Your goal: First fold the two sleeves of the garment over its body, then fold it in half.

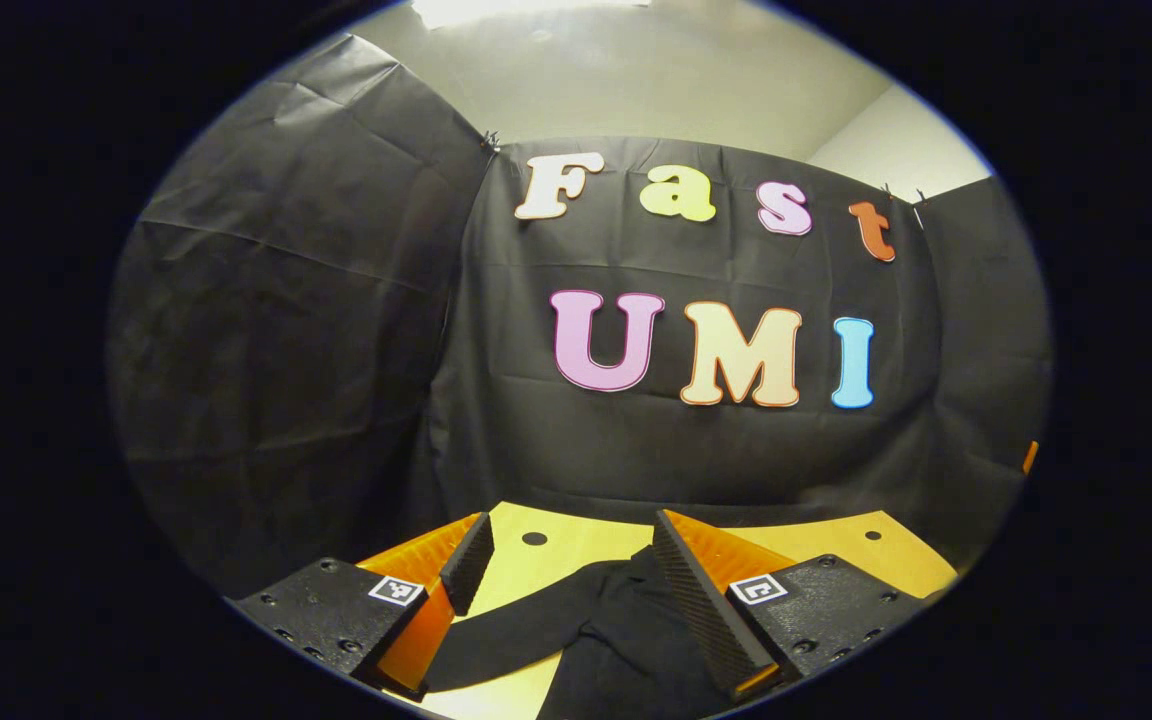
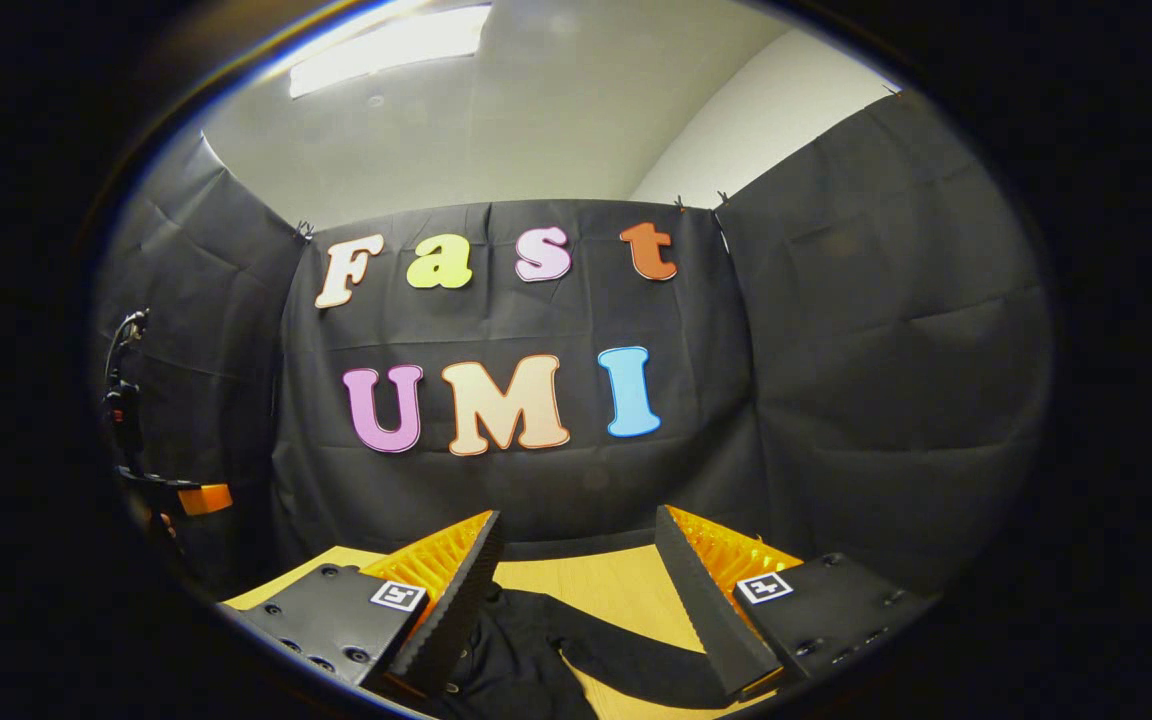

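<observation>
Garment (image 1: 626, 625): plain black, no print visible; same black in the right gripper view, small pale dots near its lower edge that may be buttons, can't tell. Table (image 1: 576, 545): light yellowish wood tone, dark round holes near its far edge. Booth wall (image 1: 356, 350): matte black cloth, creased. Ceiling (image 2: 536, 110) above it: off-white, with a bright white light panel (image 2: 386, 45). On my left gripper (image 1: 566, 560) and right gripper (image 2: 576, 560): black mounting blocks, each carrying a small black-and-white square marker (image 1: 396, 590). An orange piece (image 2: 204, 498) sits on dark gear at the left edge of the right gripper view.
</observation>
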Demonstrator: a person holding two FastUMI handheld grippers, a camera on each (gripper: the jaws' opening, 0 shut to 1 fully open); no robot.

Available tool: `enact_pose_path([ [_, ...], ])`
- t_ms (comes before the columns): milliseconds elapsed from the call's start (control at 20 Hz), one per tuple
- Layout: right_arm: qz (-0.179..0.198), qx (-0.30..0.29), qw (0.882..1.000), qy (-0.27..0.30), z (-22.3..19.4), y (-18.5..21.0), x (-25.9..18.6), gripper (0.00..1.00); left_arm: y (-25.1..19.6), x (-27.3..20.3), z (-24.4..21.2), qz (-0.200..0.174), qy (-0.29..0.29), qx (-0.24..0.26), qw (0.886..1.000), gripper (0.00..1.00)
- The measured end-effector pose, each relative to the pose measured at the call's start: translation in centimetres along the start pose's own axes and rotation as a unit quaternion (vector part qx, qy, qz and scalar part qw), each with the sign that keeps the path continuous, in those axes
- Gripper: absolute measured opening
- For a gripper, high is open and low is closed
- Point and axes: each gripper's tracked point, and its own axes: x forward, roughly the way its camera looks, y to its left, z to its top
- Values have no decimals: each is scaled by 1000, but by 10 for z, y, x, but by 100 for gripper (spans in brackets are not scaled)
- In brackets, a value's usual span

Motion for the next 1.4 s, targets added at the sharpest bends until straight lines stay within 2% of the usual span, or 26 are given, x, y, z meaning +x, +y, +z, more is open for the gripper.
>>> enact_pose_path([
  [100,-5,5,1000,1,-1,-4,0,93,0,-1,-1,0,-1,11,1000,95],
  [250,-5,2,1000,1,-2,-7,3,100,0,-3,0,2,2,12,1000,95],
  [300,-5,1,1000,1,-2,-8,2,96,0,-3,0,4,4,13,1000,95],
  [450,-7,2,1000,3,-6,-12,2,96,4,-6,-1,11,4,20,1000,95],
  [500,-5,6,1000,4,-8,-11,0,93,5,-8,-1,12,3,21,1000,95],
  [700,-4,14,1000,14,-16,-17,2,100,13,-17,0,25,2,22,999,95],
  [850,-8,7,1000,17,-20,-22,5,96,23,-24,-4,39,7,22,999,95],
  [900,-7,7,1000,21,-22,-24,6,100,26,-26,-6,44,12,22,999,95],
  [1000,-7,11,1000,26,-28,-31,9,100,33,-29,-10,54,16,24,998,95],
  [1050,-11,16,999,29,-30,-38,13,100,37,-30,-10,60,18,26,998,95],
  [1150,-27,27,998,42,-41,-53,20,92,42,-30,-11,71,21,28,997,95],
  [1200,-36,29,998,49,-48,-62,23,96,43,-29,-11,74,24,28,997,95],
  [1400,-75,29,993,90,-91,-102,30,97,45,-29,-15,85,30,22,996,95],
])
